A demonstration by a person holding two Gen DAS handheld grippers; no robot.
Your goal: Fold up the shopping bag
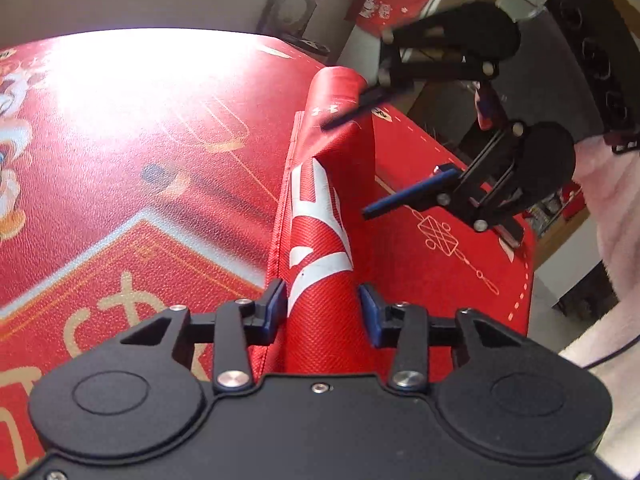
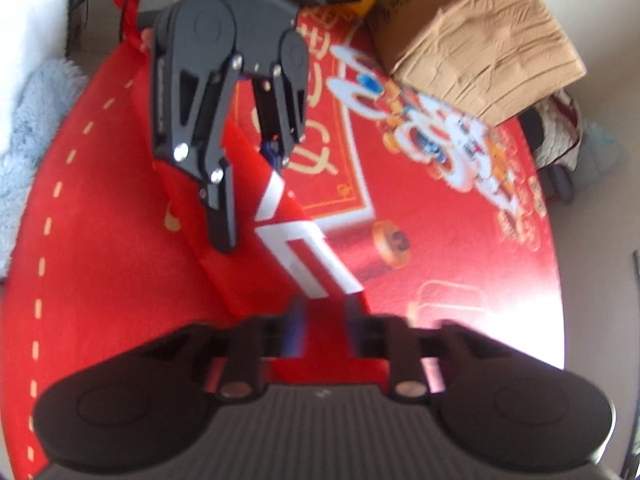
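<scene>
The shopping bag (image 1: 320, 216), red with white letters, lies as a long narrow fold on the red tablecloth (image 1: 120, 200). The left gripper (image 1: 323, 312) pinches its near end. The right gripper (image 1: 352, 168) is spread wide over its far end, gripping nothing.

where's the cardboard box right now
In the right wrist view, the cardboard box sits at the upper right, at the far edge of the red mat, beyond the lion-dance print.

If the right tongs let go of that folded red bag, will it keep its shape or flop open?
The red bag is probably floppy: its woven cloth bulges in a soft ridge between the left tongs. It likely springs partly open, since the far end curls up by the open right tongs. It looks light.
</scene>
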